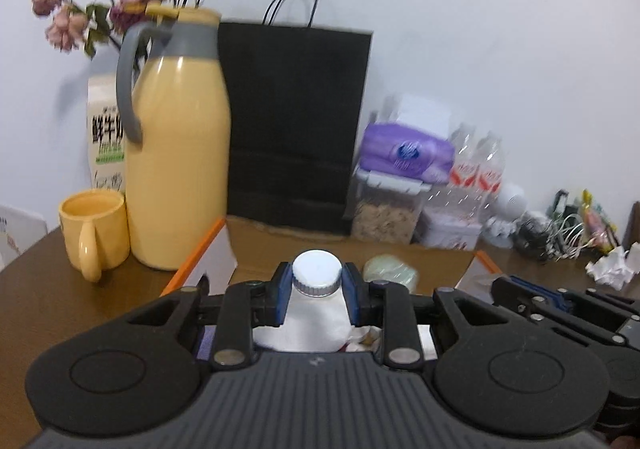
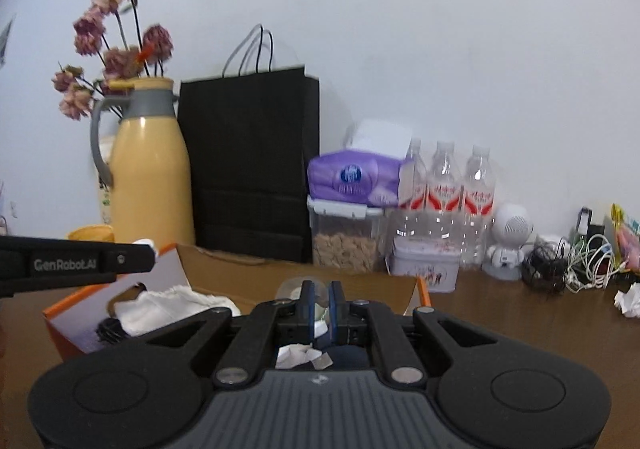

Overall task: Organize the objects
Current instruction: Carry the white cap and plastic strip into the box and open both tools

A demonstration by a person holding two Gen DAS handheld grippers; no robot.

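1. Nearest the left wrist camera, the left gripper [image 1: 316,299] is clamped on the neck of a white bottle [image 1: 316,323] just under its ribbed white cap [image 1: 317,274], holding it over the open cardboard box [image 1: 440,255].
2. The bottle looks like light, stiff plastic. Its body is likely smooth, so the ridged neck seems the safest hold.
3. The right gripper [image 2: 319,309] has its fingers pressed together on what looks like a thin clear item; what it is I cannot tell.
4. The box flaps and the yellow thermos jug [image 1: 180,153] crowd the left side. The table [image 1: 532,269] to the right is more open.
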